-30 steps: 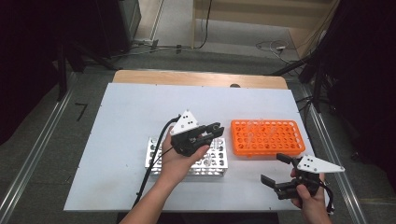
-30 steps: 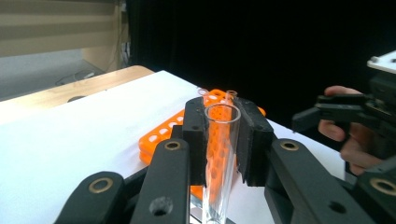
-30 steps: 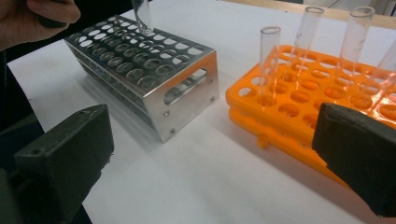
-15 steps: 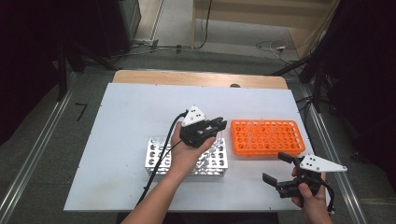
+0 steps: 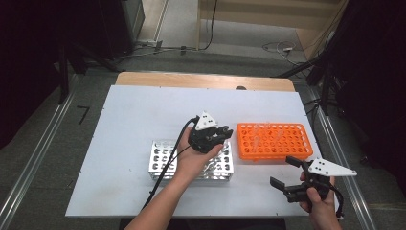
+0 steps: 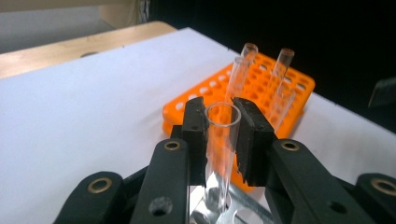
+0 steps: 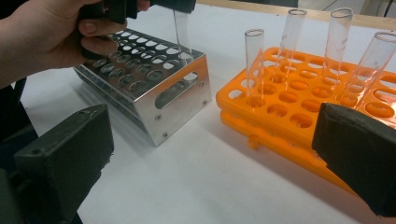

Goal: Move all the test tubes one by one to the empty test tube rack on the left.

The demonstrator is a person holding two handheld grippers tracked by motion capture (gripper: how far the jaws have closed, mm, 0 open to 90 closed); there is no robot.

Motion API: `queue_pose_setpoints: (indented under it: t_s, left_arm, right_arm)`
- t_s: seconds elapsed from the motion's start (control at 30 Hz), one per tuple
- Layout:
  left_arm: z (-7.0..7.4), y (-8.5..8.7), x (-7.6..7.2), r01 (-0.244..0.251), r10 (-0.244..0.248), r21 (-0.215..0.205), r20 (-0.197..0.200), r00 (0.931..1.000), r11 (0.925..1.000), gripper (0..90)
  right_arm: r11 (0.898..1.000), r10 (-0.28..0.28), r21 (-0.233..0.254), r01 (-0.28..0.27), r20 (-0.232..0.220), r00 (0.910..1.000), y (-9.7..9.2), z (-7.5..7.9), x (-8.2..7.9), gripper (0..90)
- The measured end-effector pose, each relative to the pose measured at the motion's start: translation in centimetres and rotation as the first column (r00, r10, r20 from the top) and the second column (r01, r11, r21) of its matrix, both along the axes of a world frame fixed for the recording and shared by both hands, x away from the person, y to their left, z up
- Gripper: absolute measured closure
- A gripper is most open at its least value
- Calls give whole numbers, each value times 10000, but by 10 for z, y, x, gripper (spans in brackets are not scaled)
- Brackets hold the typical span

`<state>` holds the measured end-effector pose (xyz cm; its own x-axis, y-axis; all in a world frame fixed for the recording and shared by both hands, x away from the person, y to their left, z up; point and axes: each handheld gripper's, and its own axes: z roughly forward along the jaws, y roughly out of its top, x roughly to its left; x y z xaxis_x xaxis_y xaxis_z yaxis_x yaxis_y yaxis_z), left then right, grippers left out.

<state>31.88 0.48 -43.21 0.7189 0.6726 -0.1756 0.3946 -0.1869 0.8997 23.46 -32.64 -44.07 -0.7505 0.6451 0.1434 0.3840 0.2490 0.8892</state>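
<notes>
My left gripper (image 5: 224, 132) (image 6: 222, 125) is shut on a clear glass test tube (image 6: 219, 154) (image 7: 181, 35), which it holds upright by the top. The tube's lower end reaches a hole at the near right corner of the silver metal rack (image 5: 163, 158) (image 7: 140, 70). To the right lies the orange rack (image 5: 275, 141) (image 7: 299, 107) (image 6: 261, 88) with several clear tubes (image 7: 254, 65) standing in it. Near the table's front right edge my right gripper (image 5: 282, 171) (image 7: 210, 158) stays open, with nothing between its jaws, and it points toward both racks.
Both racks rest on a white table top (image 5: 134, 110) with a wooden strip (image 5: 201, 79) along its far edge. A black cable (image 5: 167, 167) trails from the left gripper over the metal rack. Dark floor and stands surround the table.
The left hand has carried the tube to the right and down over the right end of the metal rack. The right gripper has kept still.
</notes>
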Motion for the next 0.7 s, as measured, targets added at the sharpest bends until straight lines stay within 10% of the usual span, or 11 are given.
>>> queue_pose_setpoints:
  t_s: [0.53,0.7]
  left_arm:
    - [3,-11,-2,517,-500,1806,-139,9987,9822,754]
    - [-3,-11,0,629,-525,1701,-652,9965,9834,739]
  right_arm:
    - [9998,-202,54,202,-51,9998,-2,-1,2,0]
    - [9998,-182,44,182,-25,9998,-2,-1,3,0]
